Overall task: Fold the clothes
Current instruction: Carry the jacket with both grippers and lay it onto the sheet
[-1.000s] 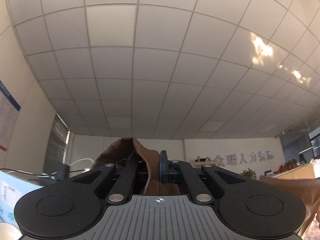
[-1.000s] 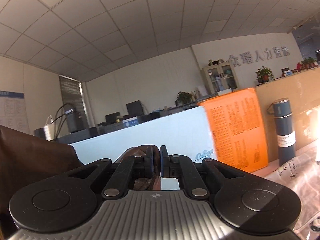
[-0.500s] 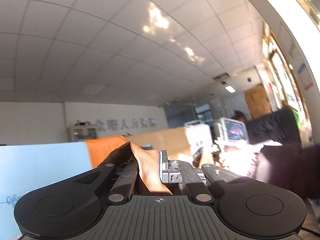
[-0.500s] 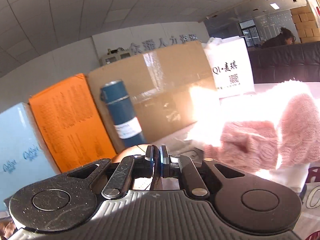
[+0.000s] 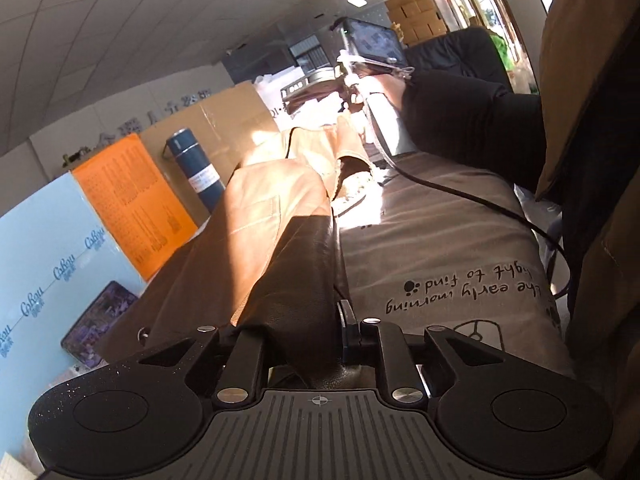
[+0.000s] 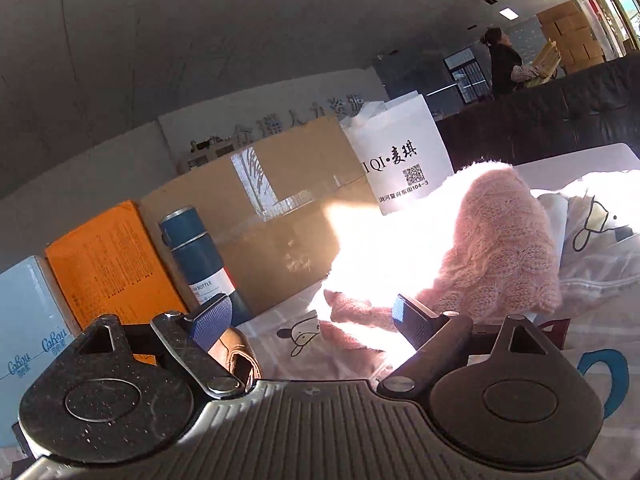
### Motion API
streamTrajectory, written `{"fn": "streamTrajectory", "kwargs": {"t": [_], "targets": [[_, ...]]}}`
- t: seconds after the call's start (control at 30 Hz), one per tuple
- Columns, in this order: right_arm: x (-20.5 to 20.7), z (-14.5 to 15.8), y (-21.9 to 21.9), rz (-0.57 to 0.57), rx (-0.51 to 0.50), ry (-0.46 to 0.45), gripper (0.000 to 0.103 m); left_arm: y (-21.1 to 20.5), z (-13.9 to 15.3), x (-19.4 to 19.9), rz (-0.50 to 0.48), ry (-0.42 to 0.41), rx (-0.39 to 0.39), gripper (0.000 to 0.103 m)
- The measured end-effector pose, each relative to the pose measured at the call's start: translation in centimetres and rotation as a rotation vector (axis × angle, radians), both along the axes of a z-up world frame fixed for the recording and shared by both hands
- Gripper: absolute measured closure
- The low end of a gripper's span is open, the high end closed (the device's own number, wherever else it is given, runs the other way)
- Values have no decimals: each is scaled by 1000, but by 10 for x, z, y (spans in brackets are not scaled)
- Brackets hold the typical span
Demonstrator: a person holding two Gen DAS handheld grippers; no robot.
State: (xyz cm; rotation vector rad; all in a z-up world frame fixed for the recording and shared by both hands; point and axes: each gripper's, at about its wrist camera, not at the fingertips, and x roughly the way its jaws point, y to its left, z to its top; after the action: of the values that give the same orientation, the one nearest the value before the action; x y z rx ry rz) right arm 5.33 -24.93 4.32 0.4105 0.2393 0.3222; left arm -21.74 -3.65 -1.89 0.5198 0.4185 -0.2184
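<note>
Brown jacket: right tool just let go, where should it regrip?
Take the folded edge of the brown jacket lying beside the right tool, from above. That edge is nearest; the left tool is clamped on the other end.

The left gripper (image 5: 316, 336) has its jaws clamped on a brown leather garment (image 5: 276, 216). The garment stretches away beside a grey printed cloth (image 5: 440, 248).

Blue bottle (image 6: 200, 256), cardboard box (image 6: 280, 216) ahead
</note>
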Motion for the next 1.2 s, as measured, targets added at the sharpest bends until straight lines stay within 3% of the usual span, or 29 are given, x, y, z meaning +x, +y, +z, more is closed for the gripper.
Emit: {"fn": "streamTrajectory", "kwargs": {"t": [0.03,0.1,0.27,0.43,0.63,0.8,0.87,0.93,1.03,1.13,1.2], "targets": [[-9,2,-6,11,1,-13,9,0,1,0,-12,1,-11,69],[-27,3,-20,37,9,-20,6,-1,0,8,-49,6,-28,44],[-74,4,-55,77,-14,-28,3,2,0,16,-200,66,-28,25],[-119,2,-82,62,-63,-31,0,7,-3,30,-284,70,-19,21],[-155,-2,-83,137,-120,-23,0,21,-5,28,-259,-9,-139,20],[-166,-7,-50,389,-157,-46,0,28,1,27,-213,-48,-215,17],[-172,-10,-33,509,-210,-65,0,29,2,27,-202,-52,-222,17],[-181,-11,-16,557,-296,-86,0,29,2,27,-196,-58,-226,17],[-189,-11,5,555,-391,-122,0,29,3,26,-193,-60,-225,17],[-182,-15,27,446,-510,-103,0,30,4,23,-185,-77,-238,17],[-174,-19,31,382,-529,-74,0,33,6,21,-174,-95,-257,17]]}}
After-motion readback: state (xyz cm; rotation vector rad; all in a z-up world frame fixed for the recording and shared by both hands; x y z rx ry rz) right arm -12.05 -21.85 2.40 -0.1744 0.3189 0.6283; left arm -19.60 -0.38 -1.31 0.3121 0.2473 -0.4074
